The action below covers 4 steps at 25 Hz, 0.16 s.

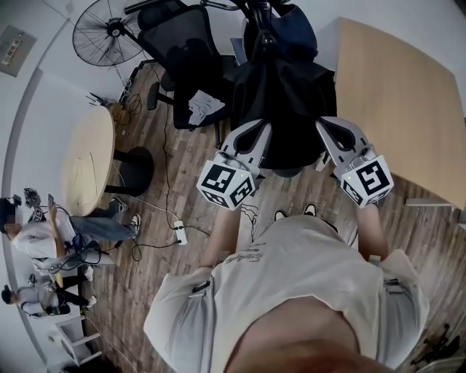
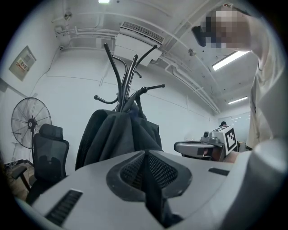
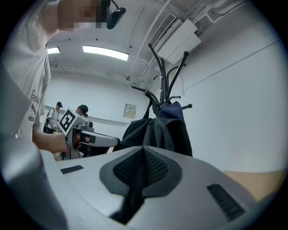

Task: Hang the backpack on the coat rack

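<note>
The dark backpack hangs from the black coat rack, just beyond both grippers. My left gripper and right gripper point level at its lower part, one on each side, both shut with nothing between the jaws. In the left gripper view the backpack drapes below the rack's curved hooks, clear of the closed left gripper; the right gripper shows beside it. In the right gripper view the backpack hangs on the rack beyond the closed right gripper.
A black office chair and a floor fan stand left of the rack. A round wooden table is further left, a rectangular table on the right. A power strip and cables lie on the floor. People sit at far left.
</note>
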Available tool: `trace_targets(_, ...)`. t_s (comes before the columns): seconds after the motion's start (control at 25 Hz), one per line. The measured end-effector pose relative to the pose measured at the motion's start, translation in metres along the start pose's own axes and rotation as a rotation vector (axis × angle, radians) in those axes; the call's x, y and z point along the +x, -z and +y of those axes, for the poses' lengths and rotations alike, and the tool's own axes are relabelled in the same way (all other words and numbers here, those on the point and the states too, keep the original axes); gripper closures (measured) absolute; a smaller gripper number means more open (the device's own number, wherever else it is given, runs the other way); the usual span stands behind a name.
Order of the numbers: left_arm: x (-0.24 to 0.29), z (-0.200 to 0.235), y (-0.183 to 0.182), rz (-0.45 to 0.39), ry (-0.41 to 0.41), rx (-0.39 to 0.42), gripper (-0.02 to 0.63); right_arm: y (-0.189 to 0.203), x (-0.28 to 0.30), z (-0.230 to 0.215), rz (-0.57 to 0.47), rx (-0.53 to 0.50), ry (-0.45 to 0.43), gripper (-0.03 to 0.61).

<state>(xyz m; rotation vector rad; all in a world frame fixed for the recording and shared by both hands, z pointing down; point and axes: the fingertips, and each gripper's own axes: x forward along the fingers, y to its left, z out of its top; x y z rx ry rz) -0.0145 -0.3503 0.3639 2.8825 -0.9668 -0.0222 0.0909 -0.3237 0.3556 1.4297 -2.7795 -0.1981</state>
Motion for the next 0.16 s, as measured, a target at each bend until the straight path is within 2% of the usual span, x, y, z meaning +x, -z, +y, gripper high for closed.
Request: trace_targets(0.16, -0.013, -0.027, 0.004, -0.004, 0.014, 0.0, 0.581, -0.002, -0.025, 0.014, -0.006, -0.007, 0.002, 0.583)
